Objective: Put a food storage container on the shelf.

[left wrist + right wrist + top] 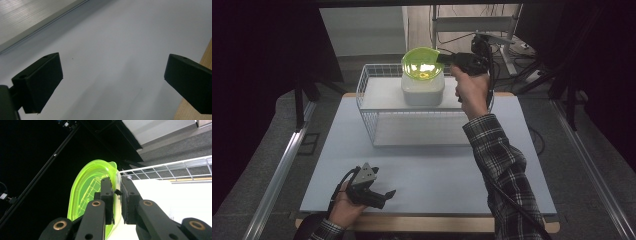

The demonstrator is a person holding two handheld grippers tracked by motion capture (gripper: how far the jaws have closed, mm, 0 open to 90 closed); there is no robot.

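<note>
A translucent green lid (422,62) hangs tilted just above a white container (423,89) that stands on the upper shelf of a white wire rack (377,107). My right gripper (448,58) reaches in from the right and is shut on the lid's rim. In the right gripper view both black pads clamp the edge of the green lid (87,195) at the right gripper (117,192). My left gripper (384,196) rests in a hand near the table's front left, its jaws wide apart. The left gripper view has the left gripper (112,75) with only bare table between its fingers.
The rack stands at the back middle of the pale table (422,175). A wooden table edge (200,117) runs along the front. Metal rails (277,175) flank the table, and dark curtains and stands surround it.
</note>
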